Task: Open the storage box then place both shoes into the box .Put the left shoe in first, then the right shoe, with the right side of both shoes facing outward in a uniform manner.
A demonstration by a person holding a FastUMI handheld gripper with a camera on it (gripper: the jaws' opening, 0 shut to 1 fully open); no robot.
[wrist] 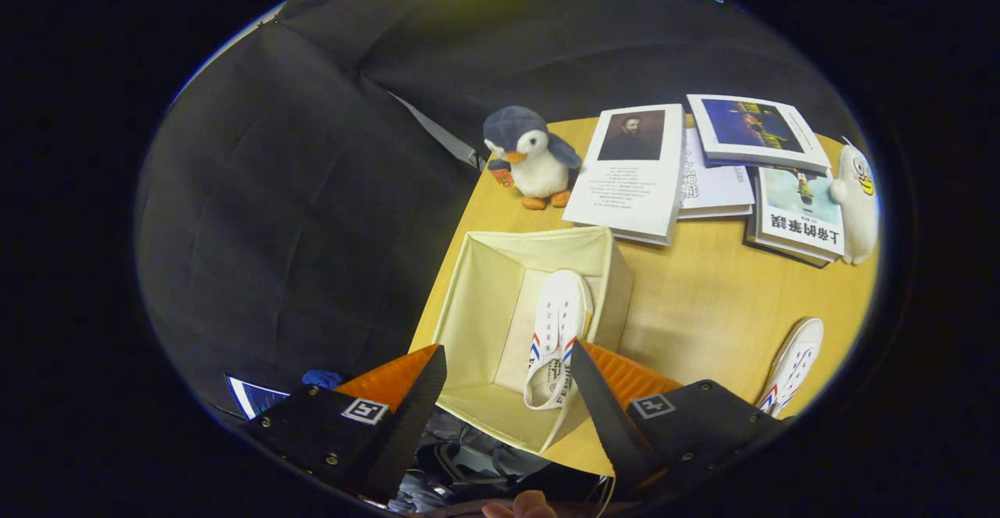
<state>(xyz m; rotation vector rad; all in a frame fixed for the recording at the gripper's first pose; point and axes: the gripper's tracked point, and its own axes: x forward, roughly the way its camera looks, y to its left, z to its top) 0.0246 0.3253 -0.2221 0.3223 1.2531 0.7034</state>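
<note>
The storage box (500, 299) is seen open on the wooden table (703, 307), near the table's edge, with its top free, so that shoes can be lowered into it from above. One white shoe (556, 330) is already laid inside, along one side wall, with its toe toward the far wall of the box and its heel near the front wall. It rests against the wall probably to leave room for the second one beside it. Which side of this shoe faces outward cannot be told with certainty.

The gripper (508, 393) is held above the front part of the box, its fingers spread wide and nothing between them. The heel of the shoe lies just beside one finger, and no pressing on it is seen, so the shoe is judged to be released.

The second shoe (793, 366) is lying on the table, well apart from the box, and is not yet taken. It is judged that this shoe must be picked next and set in the free space of the box

A toy penguin (530, 157) and some books (707, 170) are placed beyond the box and are not part of the work
</note>
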